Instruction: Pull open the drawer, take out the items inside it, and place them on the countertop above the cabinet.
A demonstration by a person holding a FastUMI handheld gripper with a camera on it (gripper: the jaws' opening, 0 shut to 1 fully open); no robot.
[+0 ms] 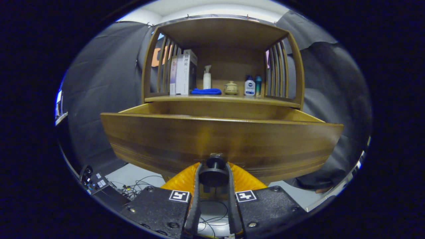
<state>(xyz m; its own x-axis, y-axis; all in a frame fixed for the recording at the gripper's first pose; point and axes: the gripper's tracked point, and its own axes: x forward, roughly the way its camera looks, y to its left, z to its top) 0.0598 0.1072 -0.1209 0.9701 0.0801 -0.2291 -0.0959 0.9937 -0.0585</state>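
The gripper (214, 176), seen from behind at the bottom centre of the frame, is pointing level at the front of a wooden drawer (219, 142). Its two dark fingers (196, 196) are pressing from either side on the round black knob (214, 172) under the middle of the drawer front, pinching it. Yellow ribbed parts of the gripper are fanning out behind the knob, and two black finger bases carrying square black-and-white markers (179, 196) are sitting at the lower edge.

The drawer is standing pulled out toward the camera, its front panel spanning the middle of the frame. That panel is hiding the drawer's interior, so any items inside cannot be made out; only the top rims of the side walls are showing.

Above and behind the drawer, at centre frame, the cabinet's countertop (232, 99) is forming the floor of an open wooden shelf with slatted sides. Standing on it, left to right, are upright books (183, 73), a folded blue cloth (206, 91), a white spray bottle (207, 78), a small lidded ceramic pot (230, 88), a white bottle with a blue label (249, 87) and a slim teal bottle (258, 85).

Black cloth is draping the booth on both sides. At lower left, cables (139, 186) and a dark device are lying on a pale floor (123, 174).
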